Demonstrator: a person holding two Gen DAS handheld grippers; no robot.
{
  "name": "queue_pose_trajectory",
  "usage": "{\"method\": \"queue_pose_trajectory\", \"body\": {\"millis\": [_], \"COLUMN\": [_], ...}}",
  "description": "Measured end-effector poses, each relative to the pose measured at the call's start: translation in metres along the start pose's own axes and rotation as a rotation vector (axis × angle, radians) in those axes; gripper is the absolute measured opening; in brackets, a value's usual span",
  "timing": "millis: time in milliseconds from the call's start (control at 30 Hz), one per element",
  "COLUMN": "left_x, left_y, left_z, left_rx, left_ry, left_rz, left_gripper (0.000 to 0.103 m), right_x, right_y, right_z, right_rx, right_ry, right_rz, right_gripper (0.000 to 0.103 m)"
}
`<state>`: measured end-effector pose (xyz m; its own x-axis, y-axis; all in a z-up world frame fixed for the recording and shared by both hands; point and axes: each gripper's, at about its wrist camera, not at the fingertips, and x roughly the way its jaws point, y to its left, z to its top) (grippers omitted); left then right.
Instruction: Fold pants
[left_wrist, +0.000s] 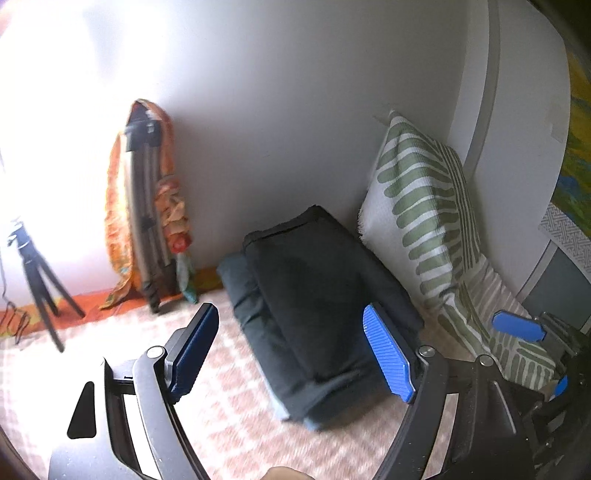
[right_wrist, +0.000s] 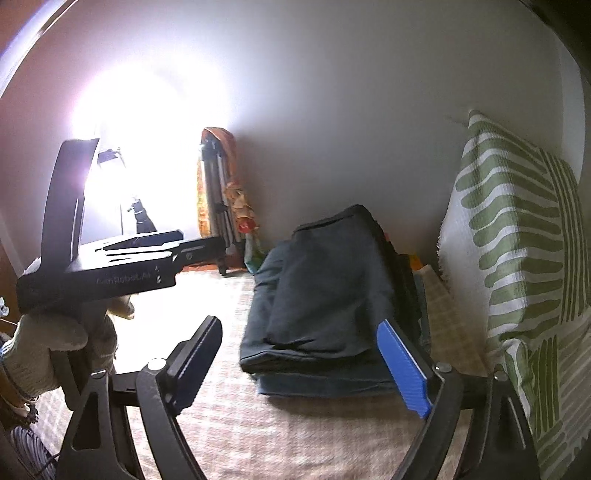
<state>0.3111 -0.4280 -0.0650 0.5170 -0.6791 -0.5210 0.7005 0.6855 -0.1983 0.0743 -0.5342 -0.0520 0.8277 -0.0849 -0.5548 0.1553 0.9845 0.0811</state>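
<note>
Dark folded pants (left_wrist: 325, 295) lie stacked on other folded dark garments on the checked bed cover, close to the wall; they also show in the right wrist view (right_wrist: 325, 295). My left gripper (left_wrist: 295, 350) is open and empty, held just in front of the stack. My right gripper (right_wrist: 310, 365) is open and empty, also just short of the stack's near edge. The right gripper's blue pads (left_wrist: 517, 326) show at the right edge of the left wrist view. The left gripper's body (right_wrist: 110, 266), held by a gloved hand, shows at the left of the right wrist view.
A green-and-white leaf-pattern pillow (left_wrist: 424, 206) leans on the wall right of the stack, also in the right wrist view (right_wrist: 517, 229). A tripod draped in orange cloth (left_wrist: 147, 206) stands by the wall at left. A small black tripod (left_wrist: 37, 273) stands farther left, in strong glare.
</note>
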Motion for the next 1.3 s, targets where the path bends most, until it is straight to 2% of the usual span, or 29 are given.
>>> {"method": "queue_pose_trajectory", "body": {"millis": [200,400,533,733,1033,1200,1300], "left_x": [-0.044,-0.086,-0.108,-0.135,-0.155,-0.151,-0.151], "left_y": [0.002,0.009,0.014,0.014,0.011,0.01,0.01], "left_z": [-0.024,-0.056,-0.078,-0.11,-0.145,-0.152,-0.153], "left_rx": [0.031,0.034,0.019,0.065,0.067,0.073,0.076], "left_ry": [-0.026,-0.046,-0.045,-0.052,-0.058,-0.018,-0.027], "left_rz": [0.011,0.024,0.056,0.101,0.088,0.104,0.105], "left_gripper": [0.081,0.082,0.083,0.083,0.083,0.084,0.084], "right_x": [-0.023,-0.036,-0.043,-0.051,-0.057,-0.055,-0.054], "right_y": [0.034,0.054,0.06,0.071,0.082,0.076,0.07], "right_z": [-0.016,-0.033,-0.044,-0.063,-0.082,-0.082,-0.082], "right_rx": [-0.034,-0.007,0.039,0.071,0.067,0.083,0.117], "right_ry": [-0.039,-0.061,-0.065,-0.066,-0.075,-0.085,-0.085], "right_rz": [-0.04,-0.074,-0.084,-0.119,-0.112,-0.122,-0.123], "right_gripper": [0.098,0.103,0.103,0.103,0.103,0.103,0.103]}}
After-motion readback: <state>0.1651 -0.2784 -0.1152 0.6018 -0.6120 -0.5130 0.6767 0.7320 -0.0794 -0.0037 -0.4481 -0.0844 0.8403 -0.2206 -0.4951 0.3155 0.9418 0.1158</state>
